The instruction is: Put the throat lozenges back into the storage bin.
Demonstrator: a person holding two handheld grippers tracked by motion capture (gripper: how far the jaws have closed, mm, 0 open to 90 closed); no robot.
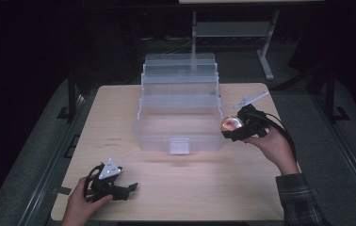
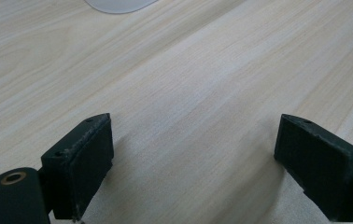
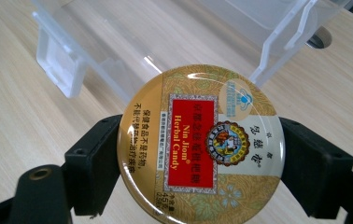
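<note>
Round gold candy tin (image 3: pixel 201 144) with a red "Herbal Candy" label, lid facing up, sits clamped between black jaws at centre frame, raised off the desk (image 3: pixel 16 116), just beside the clear plastic box (image 3: pixel 118 42).

Dark room — grey floor (image 1: pixel 35 141), metal stand (image 1: pixel 265 52) behind.

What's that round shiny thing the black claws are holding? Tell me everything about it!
It is a round candy tin, flat and shiny like metal. Its gold lid has leafy patterns, a red panel reading "Nin Jiom Herbal Candy", Chinese writing and a little round picture. The lid is on. The right gripper has its jaws shut on the tin's two sides, lid facing the camera. In the high view the tin is at the right front corner of the clear plastic box, above the wooden table.
</note>
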